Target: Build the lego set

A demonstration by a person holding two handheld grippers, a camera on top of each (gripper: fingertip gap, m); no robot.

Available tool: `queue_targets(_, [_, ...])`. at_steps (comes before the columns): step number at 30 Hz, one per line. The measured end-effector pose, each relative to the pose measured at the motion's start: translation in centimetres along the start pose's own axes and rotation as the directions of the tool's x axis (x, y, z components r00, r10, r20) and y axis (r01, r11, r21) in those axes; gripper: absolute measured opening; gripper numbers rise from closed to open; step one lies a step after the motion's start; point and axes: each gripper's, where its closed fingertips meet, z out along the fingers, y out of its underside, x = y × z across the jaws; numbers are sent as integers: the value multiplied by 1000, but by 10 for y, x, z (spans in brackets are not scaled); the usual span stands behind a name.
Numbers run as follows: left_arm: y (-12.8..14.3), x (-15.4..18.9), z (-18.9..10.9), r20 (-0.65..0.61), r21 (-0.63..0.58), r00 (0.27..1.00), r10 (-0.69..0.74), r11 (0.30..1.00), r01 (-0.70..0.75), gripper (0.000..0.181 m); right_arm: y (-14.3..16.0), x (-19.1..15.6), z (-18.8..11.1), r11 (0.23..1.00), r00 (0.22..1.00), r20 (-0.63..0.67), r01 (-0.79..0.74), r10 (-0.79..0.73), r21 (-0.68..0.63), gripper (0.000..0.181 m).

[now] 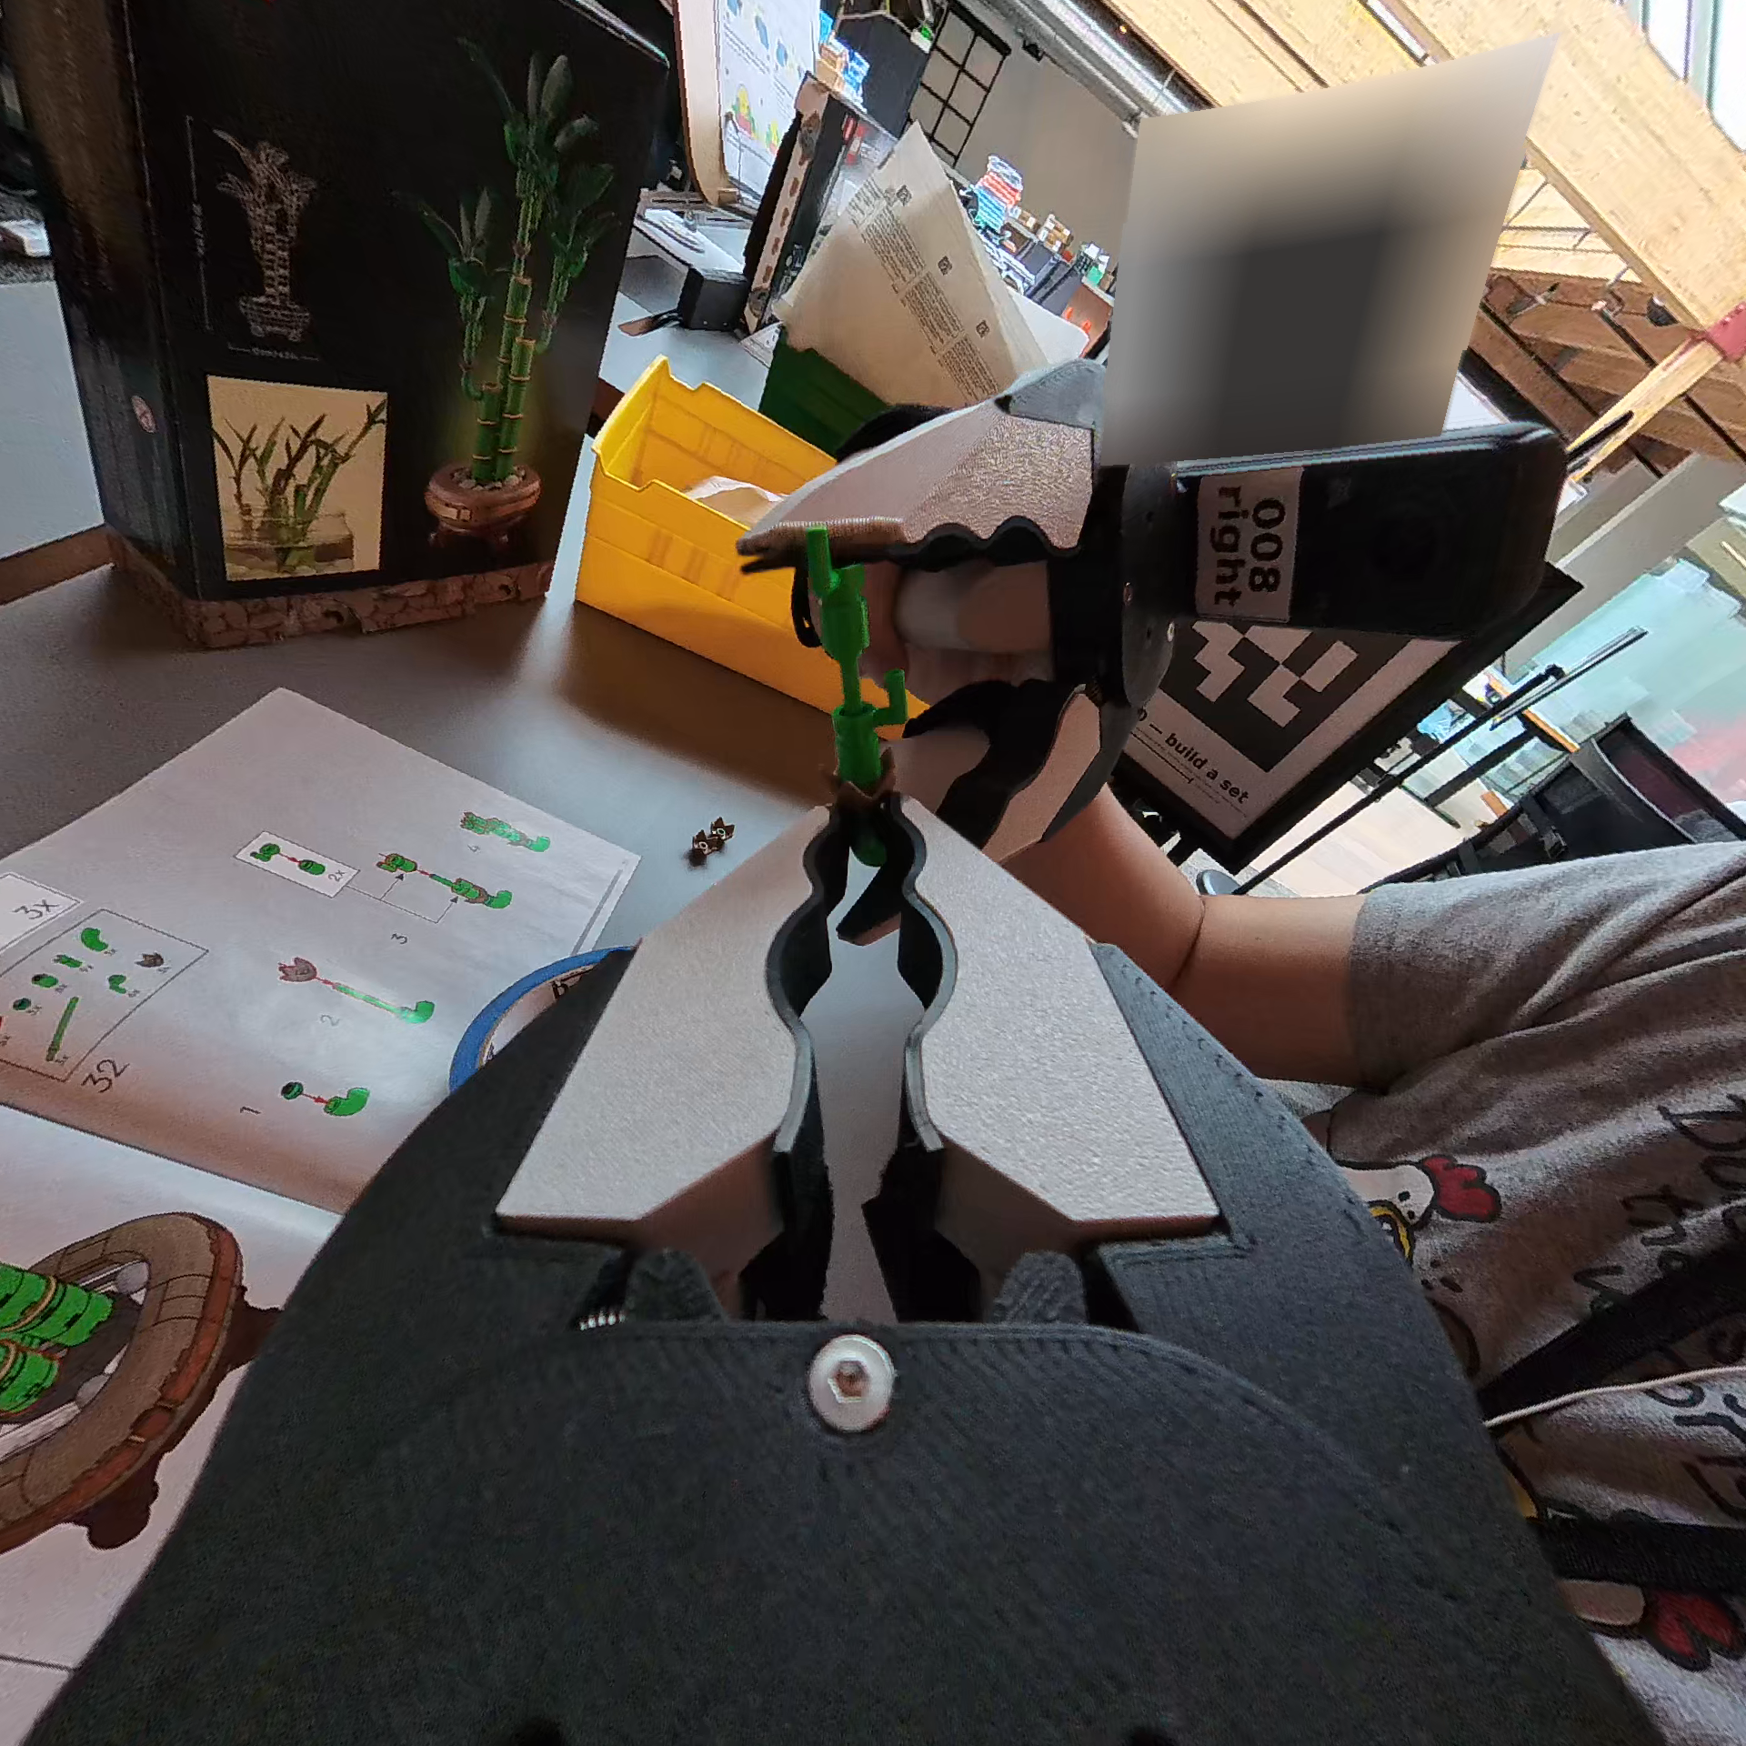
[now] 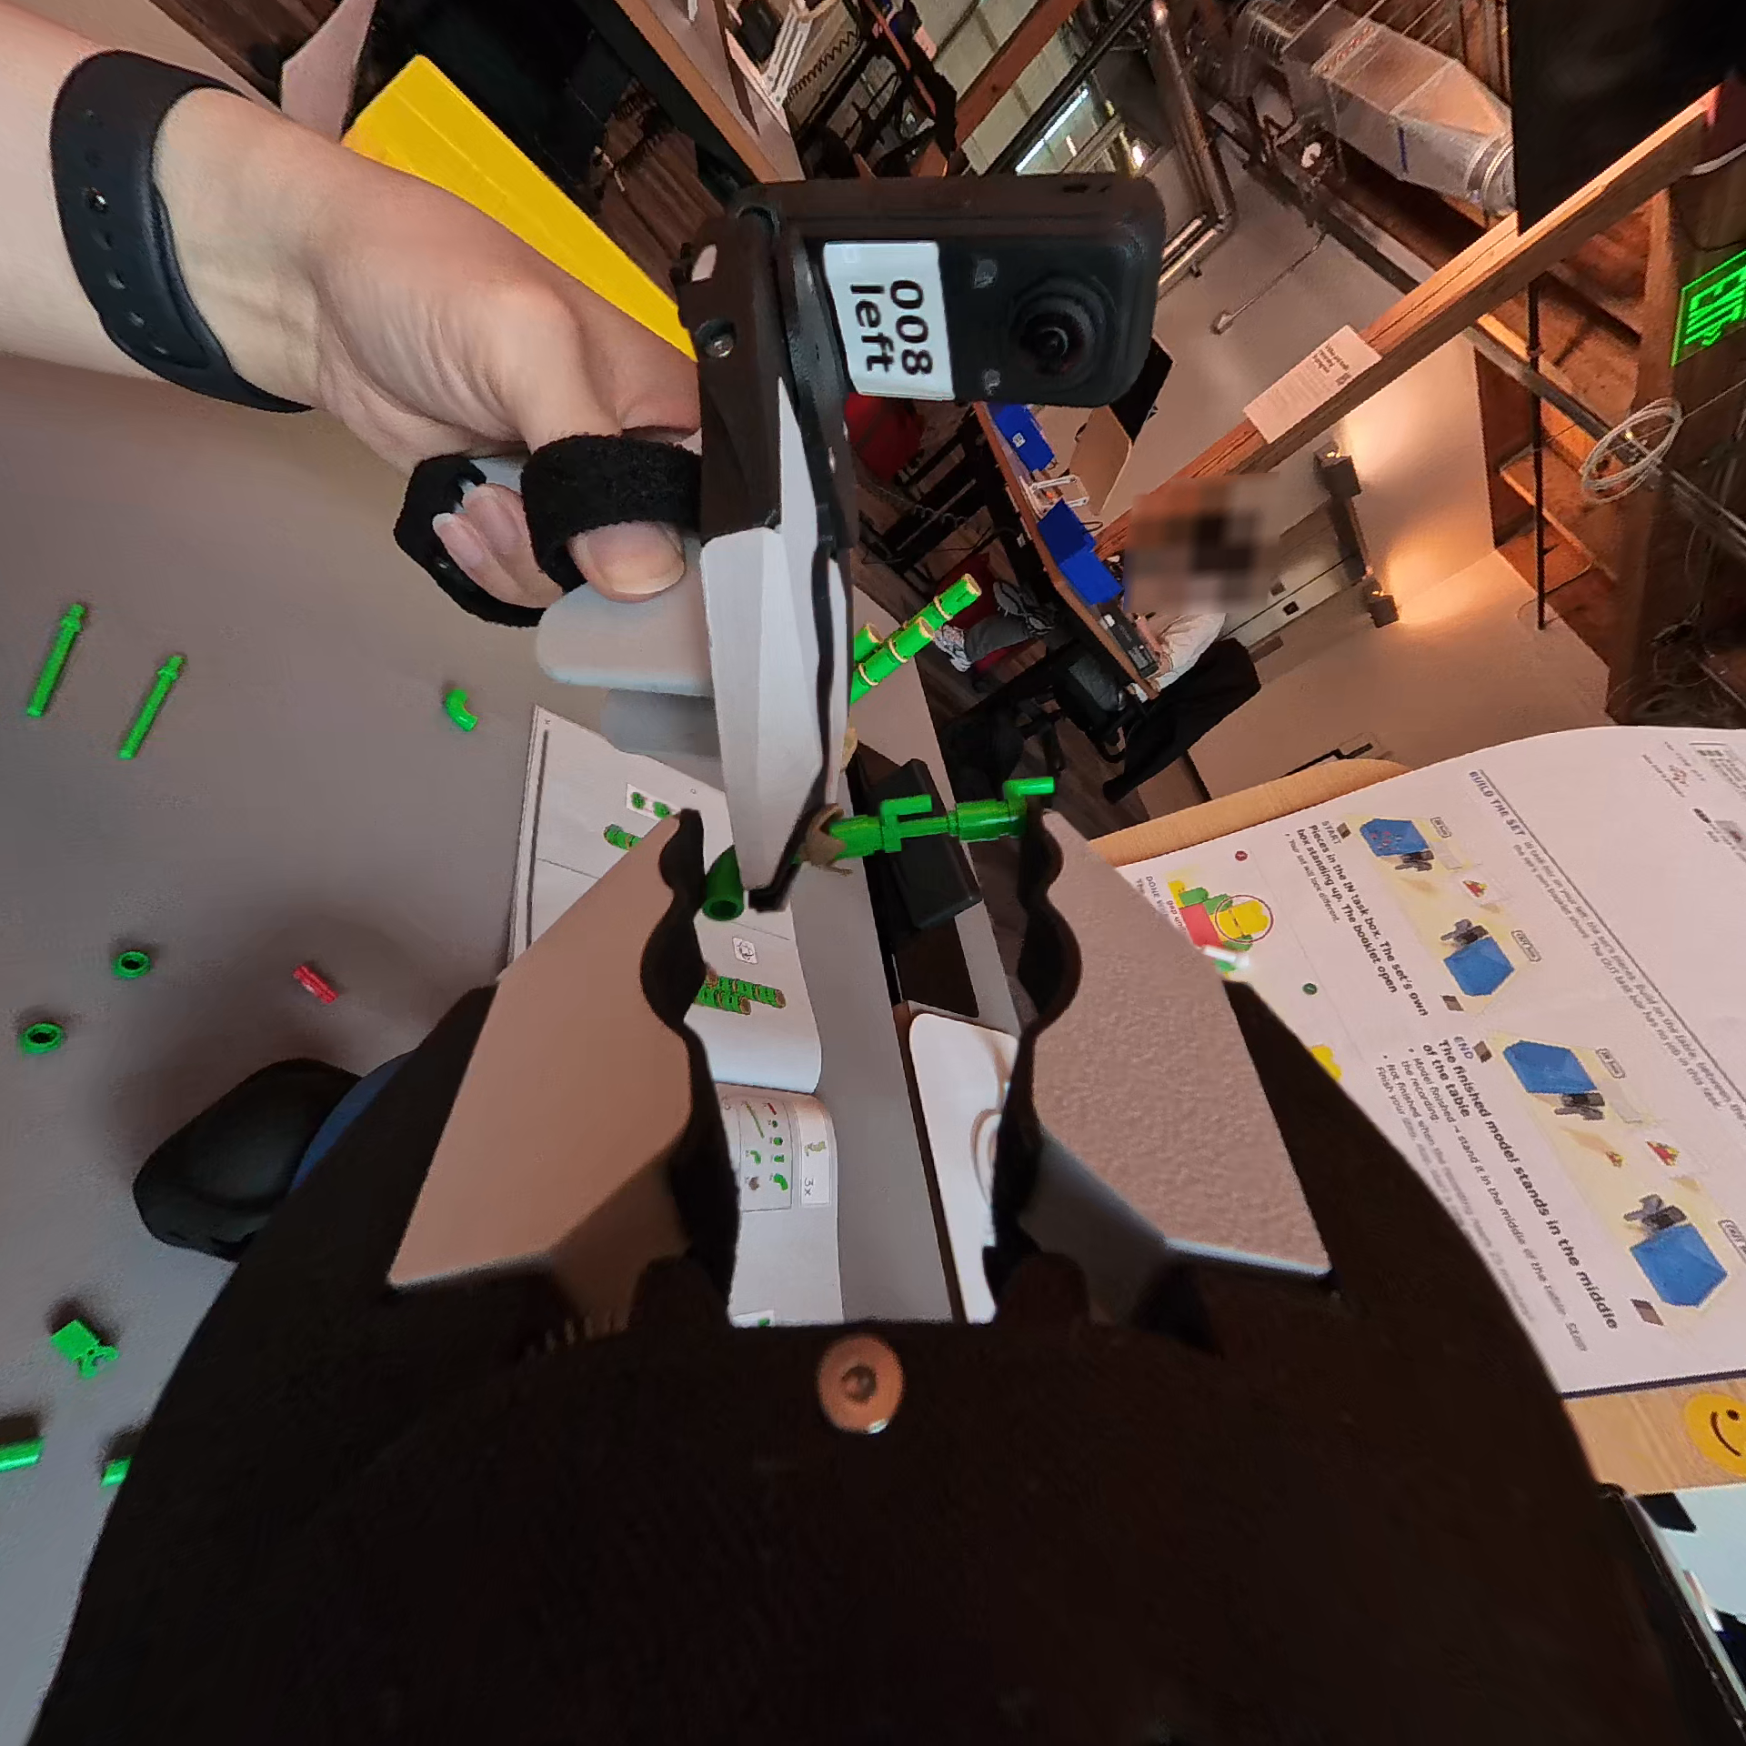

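My left gripper [image 1: 864,824] is shut on the lower end of a thin green stem assembly [image 1: 846,661] with small side branches and a brown collar piece at its grip. It holds the stem in the air. In the right wrist view the left gripper [image 2: 784,879] comes down from above and the stem [image 2: 931,824] lies crosswise. My right gripper [image 2: 860,830] is open, its fingers on either side of the stem. The stem's free end is close to one fingertip [image 2: 1039,831]. In the left wrist view the right gripper [image 1: 841,633] stands open around the stem's upper part.
The open instruction booklet [image 1: 283,945], the set's black box [image 1: 331,283] and a yellow bin [image 1: 661,529] are on the table. Two small brown pieces [image 1: 710,839] lie near the booklet. Loose green rods [image 2: 57,661], rings [image 2: 132,964] and a red piece [image 2: 315,983] lie scattered. A printed task sheet [image 2: 1417,1039] stands on the right. Only a small space, under 4 cm, lies between the two pairs of fingers.
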Motion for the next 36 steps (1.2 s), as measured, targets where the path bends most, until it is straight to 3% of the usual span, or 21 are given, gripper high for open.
queue_targets(9, [4, -3, 0, 45, -43, 999, 28, 999, -26, 6, 2, -3, 6, 999, 999, -6, 45, -45, -22, 69])
queue_targets(14, [8, -3, 3, 45, -64, 999, 27, 998, -24, 5, 0, -3, 4, 999, 999, 8, 32, -32, -24, 59])
queue_targets(26, [10, -5, 2, 25, -70, 999, -26, 997, 28, 6, 4, -5, 6, 998, 999, 13, 30, -30, -59, 60])
queue_targets(31, [9, -5, 1, 0, -52, 998, -68, 996, 68, 6, 8, -8, 5, 994, 998, 43, -34, 39, -102, 68])
queue_targets(36, [12, -8, -5, 10, -77, 994, -106, 991, 106, 6, 10, -7, 6, 992, 1000, 31, 4, 0, -125, 73])
